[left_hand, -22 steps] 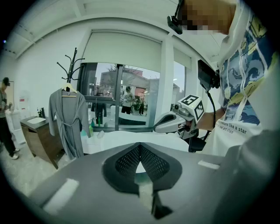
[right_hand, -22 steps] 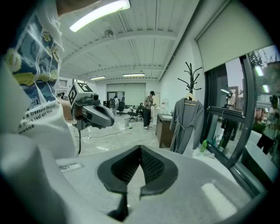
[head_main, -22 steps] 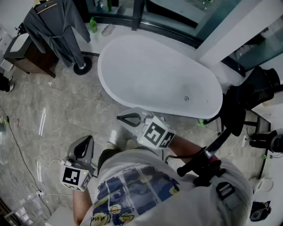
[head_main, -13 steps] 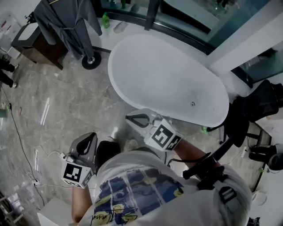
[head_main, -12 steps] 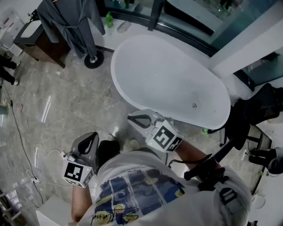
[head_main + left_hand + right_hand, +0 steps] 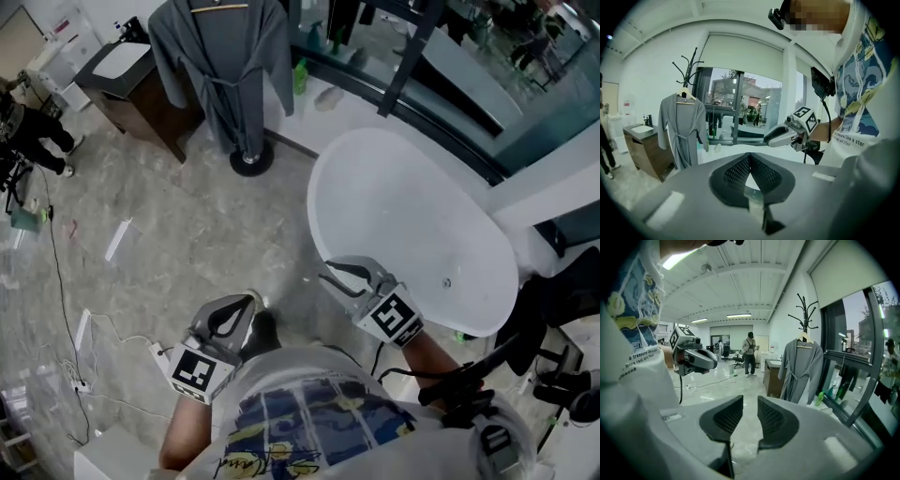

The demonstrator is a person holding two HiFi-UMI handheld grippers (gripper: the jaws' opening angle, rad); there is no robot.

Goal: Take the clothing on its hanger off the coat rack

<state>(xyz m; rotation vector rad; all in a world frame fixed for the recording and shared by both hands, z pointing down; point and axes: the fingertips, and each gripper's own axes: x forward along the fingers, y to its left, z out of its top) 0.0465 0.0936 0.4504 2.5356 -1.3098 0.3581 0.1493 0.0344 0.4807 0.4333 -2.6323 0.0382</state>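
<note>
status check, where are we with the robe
Left gripper shut, empty; right gripper open, empty. Grey robe on hanger, on coat rack, well ahead. Bathtub beside the path.

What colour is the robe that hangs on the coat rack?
Plain grey all over. The robe shows best in the head view.

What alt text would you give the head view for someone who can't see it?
Seen from above, a person holds two empty claws, the left claw and right claw, over a grey floor. Ahead, a grey robe hangs on a coat rack between a dark cabinet and a white bathtub.
</note>
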